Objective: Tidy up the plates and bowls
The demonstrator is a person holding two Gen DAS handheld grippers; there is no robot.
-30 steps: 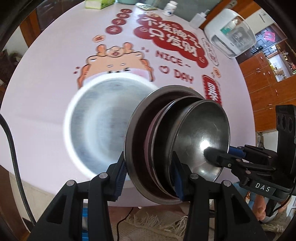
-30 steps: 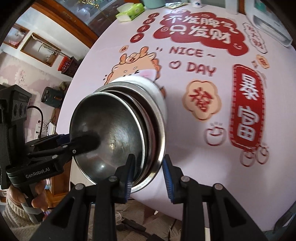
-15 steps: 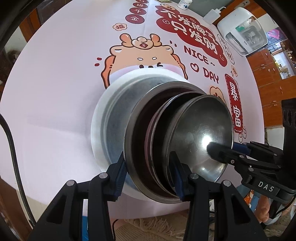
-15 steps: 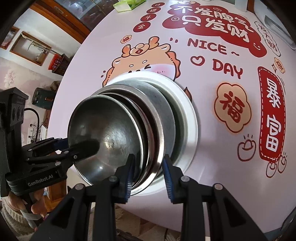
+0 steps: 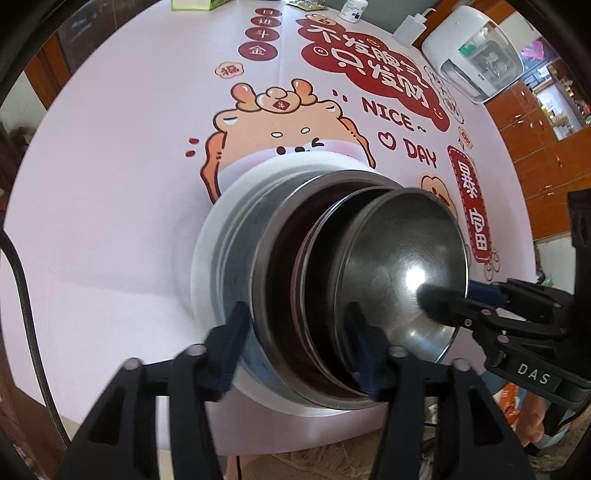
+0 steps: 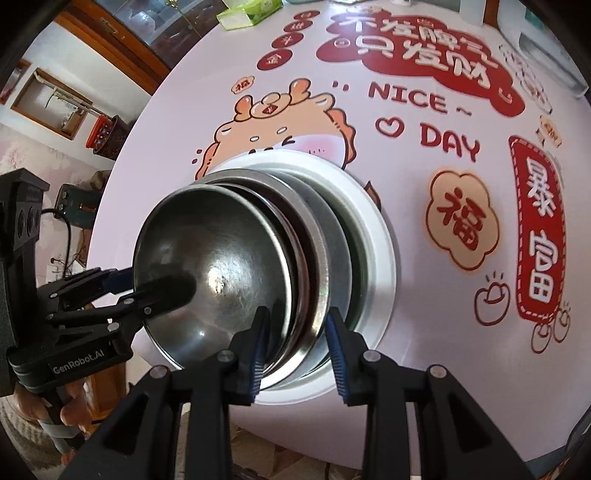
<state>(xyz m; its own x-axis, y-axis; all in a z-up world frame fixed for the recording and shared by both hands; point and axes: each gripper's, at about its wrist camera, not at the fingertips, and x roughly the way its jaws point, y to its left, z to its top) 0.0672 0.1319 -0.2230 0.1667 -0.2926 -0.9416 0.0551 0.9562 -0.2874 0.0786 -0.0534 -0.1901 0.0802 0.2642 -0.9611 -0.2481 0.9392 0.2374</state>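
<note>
A stack of steel dishes, a small bowl (image 5: 399, 251) (image 6: 221, 240) nested in wider steel ones (image 5: 267, 258) (image 6: 316, 240), sits tilted inside a white-rimmed plate (image 5: 207, 266) (image 6: 380, 258) on the table. My left gripper (image 5: 299, 339) (image 6: 147, 284) straddles the stack's near rim. Its jaws are opening, and the left pad stands off the outer dish. My right gripper (image 6: 295, 332) (image 5: 454, 295) straddles the opposite rim. Its pads still lie against the steel, one inside the small bowl and one outside.
The round table carries a pink cloth with a cartoon dragon print (image 5: 280, 122) and its near edge lies just below the plate. At the far side stand a white appliance (image 5: 476, 55), a squeeze bottle (image 5: 408, 26) and a green tissue box (image 6: 255, 11). A hand (image 6: 70, 406) grips the left handle.
Both grippers carried the steel stack across and down until it settled inside the white-rimmed plate. Since then the left jaws have spread apart, and the right jaws look only slightly wider.
</note>
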